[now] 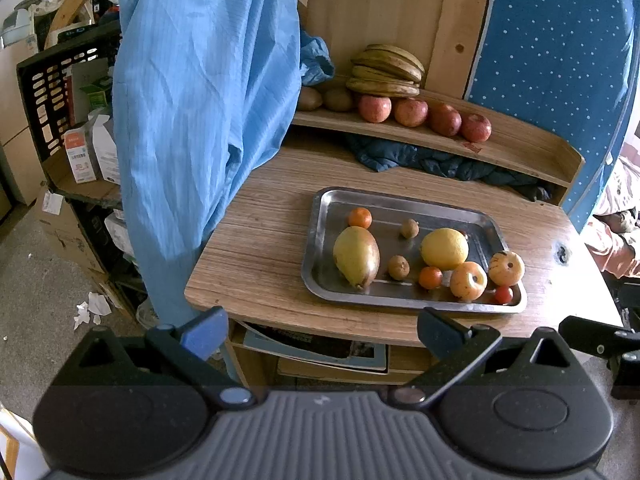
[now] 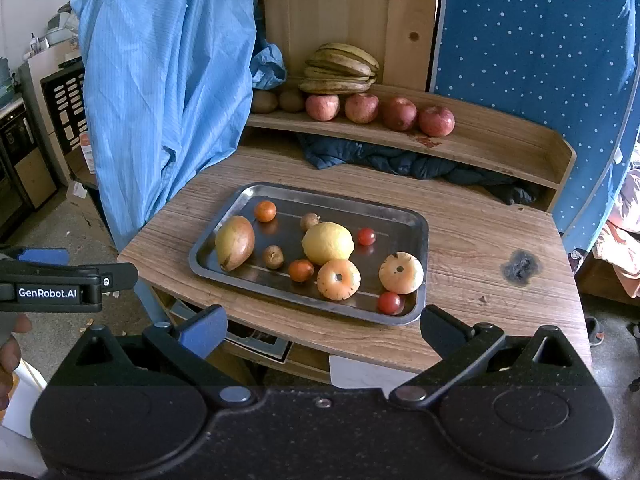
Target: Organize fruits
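Right wrist view showed, from the left, the left tool (image 2: 120,276) held off the surface's (image 2: 472,240) corner, then a steel tray (image 2: 416,224) in the middle of the wood. On the tray lay a mango (image 2: 234,242), two small oranges (image 2: 265,211), two brown kiwi-like fruits (image 2: 273,257), a lemon (image 2: 327,243), two pale ribbed fruits (image 2: 339,279) and two cherry tomatoes (image 2: 389,302), all mixed and loosely scattered. On the shelf (image 2: 500,148) behind, sorted rows already stood: potatoes or kiwis (image 2: 264,101) at the left, bananas (image 2: 340,70) stacked above, then four red apples (image 2: 362,108) side by side. Both tools hung short of the tray's near edge, the right tool (image 2: 322,326) and the left alike spread wide and carrying nothing. Whether the tray's fruit awaited sorting onto the shelf, or had been gathered there as the finished arrangement, the scene fitted either reading. Any pick from the tray would likely call for a wide approach from above, since the round fruits sat close together and could roll on the slick metal.
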The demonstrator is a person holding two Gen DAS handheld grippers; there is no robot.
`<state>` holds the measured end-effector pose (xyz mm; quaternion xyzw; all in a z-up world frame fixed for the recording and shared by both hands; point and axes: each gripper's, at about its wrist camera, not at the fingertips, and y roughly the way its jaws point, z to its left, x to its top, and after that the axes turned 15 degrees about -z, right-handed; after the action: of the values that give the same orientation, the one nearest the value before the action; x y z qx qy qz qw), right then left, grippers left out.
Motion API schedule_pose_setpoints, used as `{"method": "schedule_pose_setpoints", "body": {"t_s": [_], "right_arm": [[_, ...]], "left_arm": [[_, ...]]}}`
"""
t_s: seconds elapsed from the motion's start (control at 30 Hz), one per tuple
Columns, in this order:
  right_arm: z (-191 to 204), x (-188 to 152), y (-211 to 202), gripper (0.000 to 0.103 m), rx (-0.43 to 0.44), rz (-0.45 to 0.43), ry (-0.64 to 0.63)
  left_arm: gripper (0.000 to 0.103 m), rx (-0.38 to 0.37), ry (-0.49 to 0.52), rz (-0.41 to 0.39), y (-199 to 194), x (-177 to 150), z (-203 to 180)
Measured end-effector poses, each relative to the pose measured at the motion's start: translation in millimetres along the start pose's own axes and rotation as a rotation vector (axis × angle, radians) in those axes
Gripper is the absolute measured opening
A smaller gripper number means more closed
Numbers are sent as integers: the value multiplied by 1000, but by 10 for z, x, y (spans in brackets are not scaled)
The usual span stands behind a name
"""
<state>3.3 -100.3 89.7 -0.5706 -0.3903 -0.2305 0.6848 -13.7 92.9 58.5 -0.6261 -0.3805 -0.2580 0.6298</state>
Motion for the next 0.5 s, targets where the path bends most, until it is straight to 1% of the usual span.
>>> {"method": "schedule_pose_setpoints", "body": {"t_s": [0.27, 0.5], "right_arm": [[-30, -1, 10, 102, -1, 3, 5], [-84, 3, 8, 102, -22, 0, 23]], "left_arm": [[103, -13, 7, 3, 19, -5, -56], [103, -38, 32, 12, 62, 6, -116]]}}
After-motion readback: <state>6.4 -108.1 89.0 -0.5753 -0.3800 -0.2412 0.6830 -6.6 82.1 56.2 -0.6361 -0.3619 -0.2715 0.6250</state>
